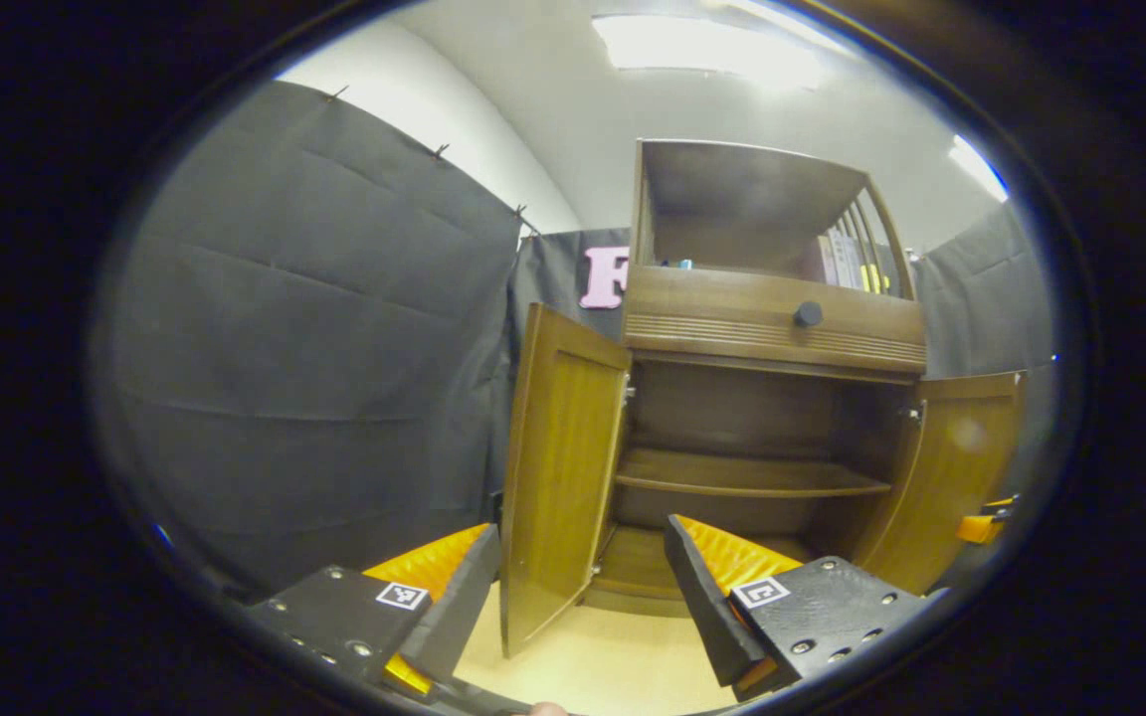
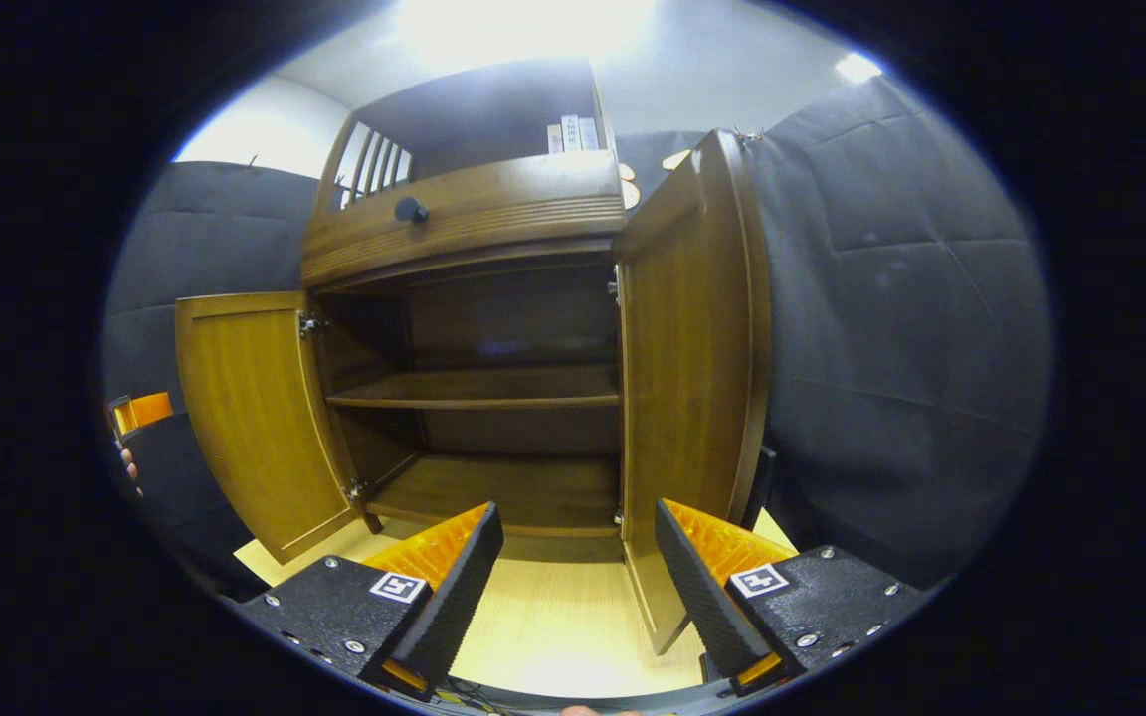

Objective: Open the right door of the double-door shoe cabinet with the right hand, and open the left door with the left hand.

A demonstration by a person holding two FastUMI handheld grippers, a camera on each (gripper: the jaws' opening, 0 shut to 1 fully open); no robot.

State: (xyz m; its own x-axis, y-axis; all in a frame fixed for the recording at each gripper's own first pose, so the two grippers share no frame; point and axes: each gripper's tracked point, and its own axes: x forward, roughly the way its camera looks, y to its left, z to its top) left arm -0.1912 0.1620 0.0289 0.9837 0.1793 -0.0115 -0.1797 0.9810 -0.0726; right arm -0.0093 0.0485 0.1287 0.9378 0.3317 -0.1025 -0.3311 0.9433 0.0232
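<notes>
One shoe cabinet (image 2: 493,298) stands at the frame's centre, with two open doors: left door (image 2: 250,418), right door (image 2: 692,378). Inside is one shelf (image 2: 483,390). Above centre, one drawer knob (image 2: 410,210).

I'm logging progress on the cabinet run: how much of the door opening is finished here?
Both look done: the brown wooden left door and right door stand swung wide, baring the wooden middle shelf. Nothing is in hand: the left tool and right tool are open, off the doors. Nothing seems left.
</notes>
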